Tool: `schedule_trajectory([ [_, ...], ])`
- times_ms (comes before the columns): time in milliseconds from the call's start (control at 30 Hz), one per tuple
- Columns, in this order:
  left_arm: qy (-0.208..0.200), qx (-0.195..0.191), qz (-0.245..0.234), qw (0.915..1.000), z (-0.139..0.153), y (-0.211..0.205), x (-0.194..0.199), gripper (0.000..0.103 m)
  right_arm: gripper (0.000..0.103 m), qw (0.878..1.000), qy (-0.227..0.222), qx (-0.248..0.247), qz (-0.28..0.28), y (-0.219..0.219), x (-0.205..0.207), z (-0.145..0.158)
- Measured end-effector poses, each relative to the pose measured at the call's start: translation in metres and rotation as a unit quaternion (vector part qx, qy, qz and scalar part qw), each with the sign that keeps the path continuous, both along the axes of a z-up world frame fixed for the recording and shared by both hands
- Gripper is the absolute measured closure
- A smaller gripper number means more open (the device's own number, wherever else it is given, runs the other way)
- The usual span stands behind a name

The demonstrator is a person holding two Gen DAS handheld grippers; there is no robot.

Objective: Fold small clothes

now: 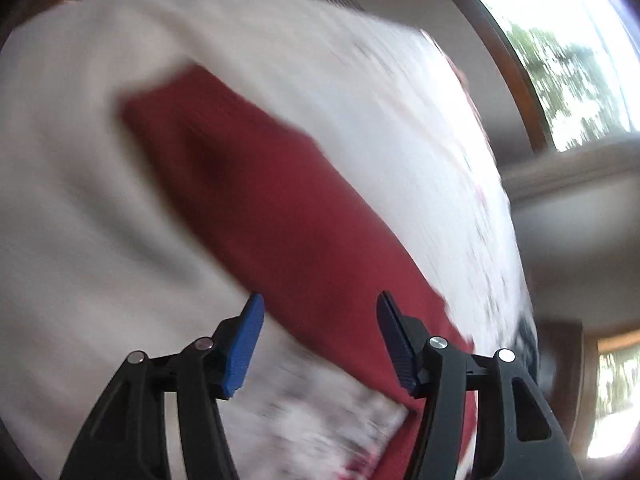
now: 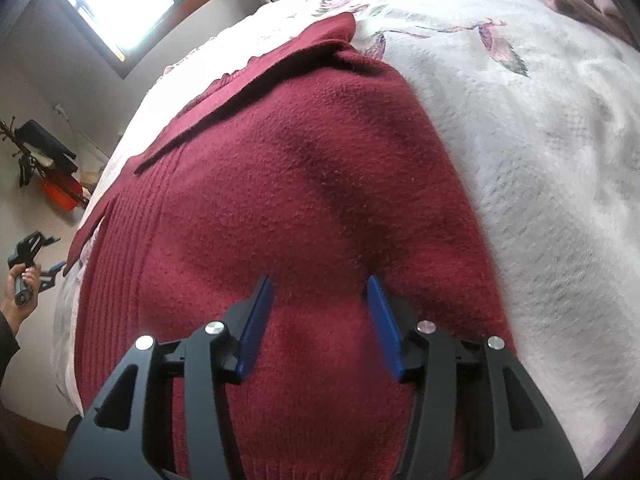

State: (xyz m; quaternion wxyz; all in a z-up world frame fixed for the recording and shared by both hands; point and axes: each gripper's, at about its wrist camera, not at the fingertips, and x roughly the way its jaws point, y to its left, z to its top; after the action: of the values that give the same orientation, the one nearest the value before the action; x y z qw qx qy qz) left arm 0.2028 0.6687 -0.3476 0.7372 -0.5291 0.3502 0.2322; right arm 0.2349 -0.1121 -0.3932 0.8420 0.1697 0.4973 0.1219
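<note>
Right wrist view puts your red sweater point(image 2: 288, 184) flat on the bed, over the white floral bedspread point(image 2: 540, 152), one edge folded across its top. Your right gripper point(image 2: 320, 312) hovers low above the knit, jaws spread and holding nothing. At far left, your hand point(image 2: 25, 280) holds the left gripper point(image 1: 320, 340) off the bed's side; its blurred view shows jaws spread too, empty
</note>
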Motion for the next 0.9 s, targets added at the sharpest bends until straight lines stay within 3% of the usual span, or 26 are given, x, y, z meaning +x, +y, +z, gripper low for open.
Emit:
schedule_trajectory([
  [100,0.002,-0.009,0.043,0.9990,-0.009,0.028,-0.018,0.044,0.049,1.000,-0.002,-0.015,0.009,0.005,0.000,0.000],
  [167,0.013,0.005,0.067,0.9976,-0.009,0.039,-0.022,0.044,0.047,0.999,-0.005,-0.029,0.017,0.010,0.000,0.001],
  [233,0.001,-0.009,0.081,0.9966,-0.016,0.049,-0.025,0.044,0.047,0.999,-0.006,-0.044,0.021,0.016,0.000,0.001],
  [533,0.000,-0.016,0.098,0.9950,-0.031,0.071,-0.007,0.046,0.045,0.998,-0.004,-0.062,0.027,0.022,0.001,-0.002],
  [567,0.003,-0.014,0.099,0.9950,-0.032,0.073,-0.005,0.049,0.045,0.998,-0.004,-0.063,0.027,0.022,0.001,-0.002],
  [600,0.007,-0.013,0.095,0.9954,-0.031,0.074,-0.003,0.073,0.045,0.998,-0.003,-0.063,0.027,0.022,0.001,-0.003],
  [667,0.009,-0.012,0.093,0.9956,-0.028,0.078,0.000,0.095,0.045,0.998,-0.003,-0.065,0.028,0.026,0.003,-0.002],
  [767,-0.015,0.009,0.086,0.9962,-0.010,0.069,-0.004,0.096,0.045,0.997,0.000,-0.067,0.028,0.027,0.003,-0.001],
  [900,-0.063,0.039,0.044,0.9963,0.039,0.041,0.014,0.097,0.033,0.997,0.018,-0.066,0.030,0.034,0.007,0.006],
])
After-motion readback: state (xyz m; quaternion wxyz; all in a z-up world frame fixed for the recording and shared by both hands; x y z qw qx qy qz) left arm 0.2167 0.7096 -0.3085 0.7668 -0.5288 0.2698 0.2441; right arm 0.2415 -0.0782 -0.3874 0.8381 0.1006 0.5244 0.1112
